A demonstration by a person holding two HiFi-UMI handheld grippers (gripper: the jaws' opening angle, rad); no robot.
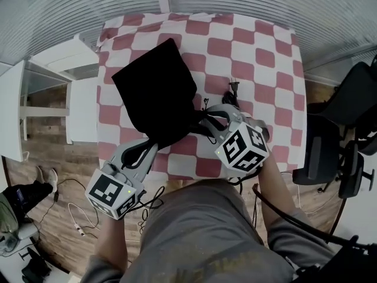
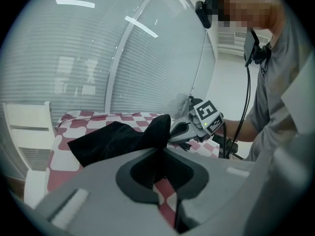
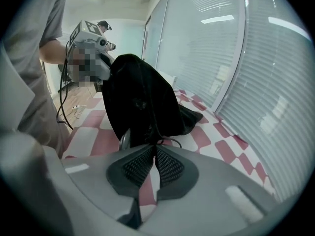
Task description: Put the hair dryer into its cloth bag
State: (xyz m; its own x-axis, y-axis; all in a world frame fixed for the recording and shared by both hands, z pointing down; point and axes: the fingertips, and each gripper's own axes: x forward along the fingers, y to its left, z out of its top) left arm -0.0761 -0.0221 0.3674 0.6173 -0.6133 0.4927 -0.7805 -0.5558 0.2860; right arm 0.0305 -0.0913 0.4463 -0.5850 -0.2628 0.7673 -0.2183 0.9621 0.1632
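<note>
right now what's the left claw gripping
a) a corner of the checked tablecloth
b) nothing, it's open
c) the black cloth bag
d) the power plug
c: in the left gripper view the left claw is shut on a fold of the black cloth bag, and the dark fabric runs straight up into its jaws.
</note>
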